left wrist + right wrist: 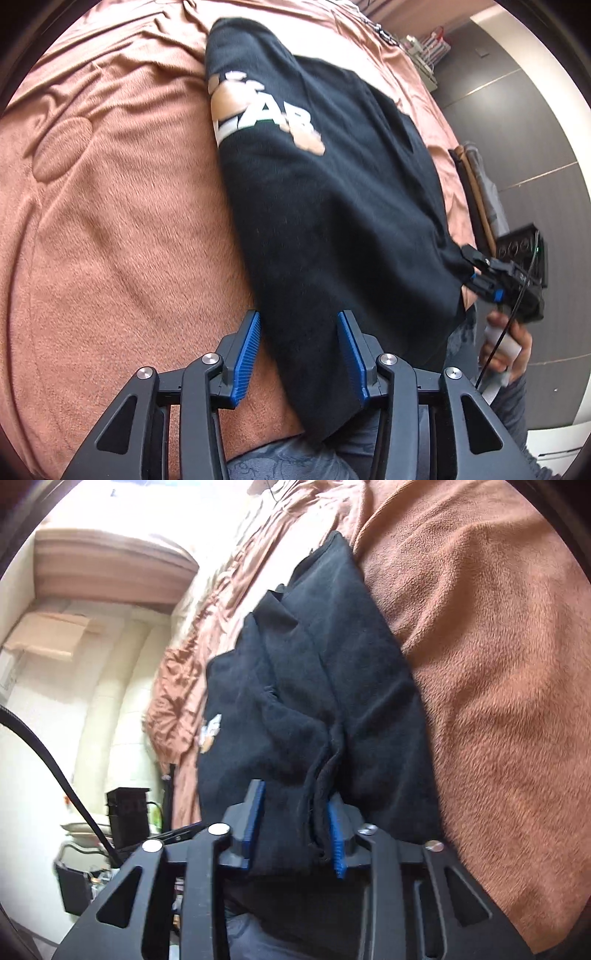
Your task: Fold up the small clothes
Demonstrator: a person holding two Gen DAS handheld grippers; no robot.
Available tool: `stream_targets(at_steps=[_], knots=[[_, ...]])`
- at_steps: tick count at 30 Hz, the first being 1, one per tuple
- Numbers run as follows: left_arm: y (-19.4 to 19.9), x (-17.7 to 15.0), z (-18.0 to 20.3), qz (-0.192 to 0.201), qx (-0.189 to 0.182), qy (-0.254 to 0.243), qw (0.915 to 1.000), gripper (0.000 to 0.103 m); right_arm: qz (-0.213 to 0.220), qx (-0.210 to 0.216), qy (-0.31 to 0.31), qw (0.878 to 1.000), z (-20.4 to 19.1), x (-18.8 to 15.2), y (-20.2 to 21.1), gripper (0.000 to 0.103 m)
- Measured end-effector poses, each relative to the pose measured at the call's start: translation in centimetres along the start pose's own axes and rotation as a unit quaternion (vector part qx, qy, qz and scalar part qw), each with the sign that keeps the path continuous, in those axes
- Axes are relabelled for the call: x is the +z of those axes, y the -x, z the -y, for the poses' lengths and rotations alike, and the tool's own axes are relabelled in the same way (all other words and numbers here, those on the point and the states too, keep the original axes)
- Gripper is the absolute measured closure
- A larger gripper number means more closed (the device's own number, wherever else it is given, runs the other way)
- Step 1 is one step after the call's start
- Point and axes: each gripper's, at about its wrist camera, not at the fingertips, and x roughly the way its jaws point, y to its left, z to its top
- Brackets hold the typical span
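The black shirt (pixel 332 206) lies folded lengthwise on the brown blanket (pixel 110 221), its near end lifted. The left gripper (pixel 299 354) has its blue pads partly closed on the near left corner. The right gripper (pixel 295 830) pinches the bunched near right corner firmly.

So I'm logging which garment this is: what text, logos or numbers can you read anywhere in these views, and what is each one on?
"AB": white block letters on the black shirt, left wrist view; letters before them are folded under and blurred.
Small white and orange print on the same shirt, right wrist view: too blurred to read.
Brown blanket: no text.
Background items: nothing legible.
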Motion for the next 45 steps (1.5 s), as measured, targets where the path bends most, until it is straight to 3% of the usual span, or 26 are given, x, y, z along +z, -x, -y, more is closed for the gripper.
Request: stream_targets(at_steps=[2,3,10,16,30,34,40,45], knots=[[-0.3,-0.2,0.0,-0.004,0.003,0.001,1.0,0.061,-0.005,-0.031,0.014,0.999,-0.3,0.3,-0.4,0.099],[-0.4,-0.2,0.0,-0.004,0.004,0.002,1.0,0.061,-0.002,-0.044,0.024,0.999,-0.6,0.3,-0.3,0.1],[-0.6,-0.7,0.8,-0.012,0.014,-0.009,0.9998,0.061,0.048,-0.054,0.061,0.996,-3.2,-0.4,2.5,0.1],[-1.2,-0.7,1.7,-0.019,0.022,-0.02,0.9994,0.061,0.067,-0.069,0.07,0.993,-3.0,-3.2,4.1,0.1],[-2.2,-1.0,2.9,-0.033,0.032,-0.041,0.9981,0.061,0.071,-0.07,0.03,0.995,-1.1,-7.3,5.4,0.1],[-2.1,-1.3,2.3,-0.036,0.027,-0.038,0.9982,0.061,0.054,-0.08,0.028,0.995,-0.7,-7.1,4.5,0.1],[-1.1,-0.5,1.6,-0.032,0.016,-0.032,0.9989,0.061,0.043,-0.063,0.029,0.997,-1.4,-4.8,4.6,0.093],[-0.3,0.8,1.0,-0.01,0.006,-0.016,0.9998,0.06,0.032,-0.045,0.03,0.998,-1.3,-2.2,3.7,0.072]])
